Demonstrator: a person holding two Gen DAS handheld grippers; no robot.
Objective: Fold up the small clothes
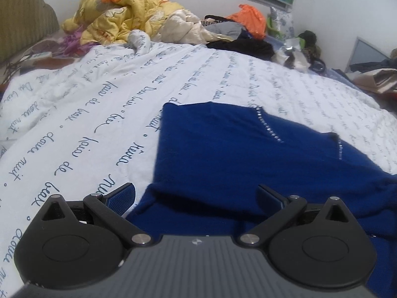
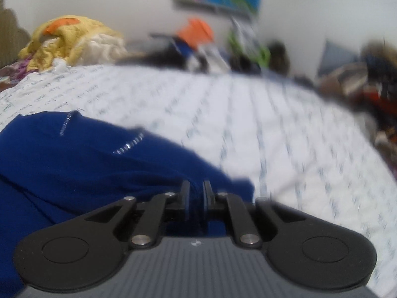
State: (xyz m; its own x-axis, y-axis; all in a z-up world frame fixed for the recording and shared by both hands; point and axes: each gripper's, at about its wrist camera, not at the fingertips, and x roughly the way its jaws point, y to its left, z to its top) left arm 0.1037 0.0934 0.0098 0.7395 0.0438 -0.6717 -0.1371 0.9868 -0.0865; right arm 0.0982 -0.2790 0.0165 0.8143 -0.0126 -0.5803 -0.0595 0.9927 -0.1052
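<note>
A dark blue knit garment [image 1: 235, 149] with small silver studs lies on the white bedsheet [image 1: 99, 114] printed with blue script. My left gripper [image 1: 196, 193] is open, its fingers spread over the garment's near left edge, holding nothing. In the right wrist view the same blue garment [image 2: 86, 161] fills the left side. My right gripper [image 2: 197, 193] is shut on a bunched fold of the blue garment at its right edge. That view is blurred.
A yellow quilt [image 1: 119, 15] and cream bedding are heaped at the bed's far left. An orange bag [image 1: 250, 17], dark clothes [image 1: 245, 44] and clutter line the far edge. More piled items sit at the far right [image 2: 372, 79].
</note>
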